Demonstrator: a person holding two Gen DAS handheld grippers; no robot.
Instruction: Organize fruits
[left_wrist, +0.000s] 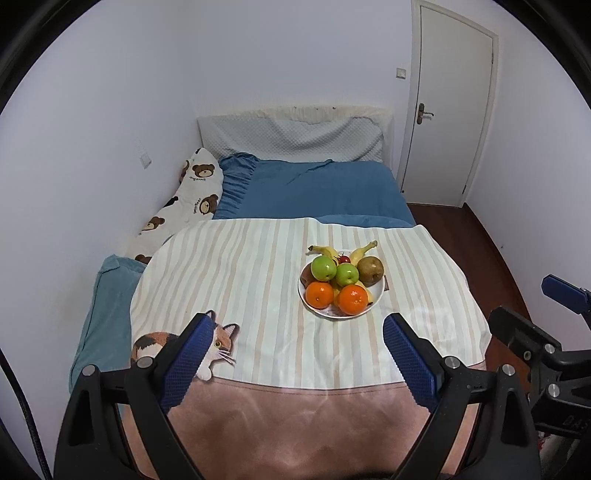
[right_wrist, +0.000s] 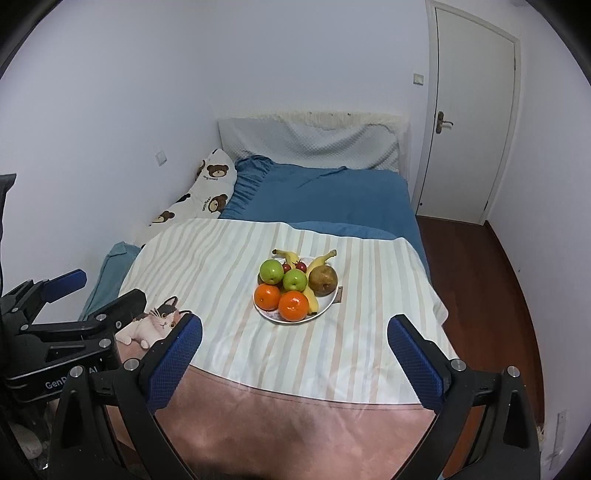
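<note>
A white plate (left_wrist: 364, 312) (right_wrist: 325, 308) sits on the striped tablecloth (left_wrist: 258, 280) (right_wrist: 229, 280). On it lie two green apples (left_wrist: 324, 268) (right_wrist: 272, 271), two oranges (left_wrist: 320, 294) (right_wrist: 293, 305), a brown pear (left_wrist: 370, 270) (right_wrist: 323, 280), bananas (left_wrist: 364, 250) (right_wrist: 320, 258) and small red fruits (left_wrist: 344, 259) (right_wrist: 301, 266). My left gripper (left_wrist: 297, 332) hovers open, short of the plate, with nothing between its blue pads. My right gripper (right_wrist: 295, 334) is also open and empty, just in front of the plate.
The cloth carries a cat print (left_wrist: 218, 343) (right_wrist: 159, 321) near its front left. Behind lies a bed with blue bedding (left_wrist: 317, 192), a bear-print pillow (left_wrist: 195, 192) and a pale headboard cushion (left_wrist: 295, 136). A white door (left_wrist: 450, 110) and wooden floor (right_wrist: 491, 295) are on the right.
</note>
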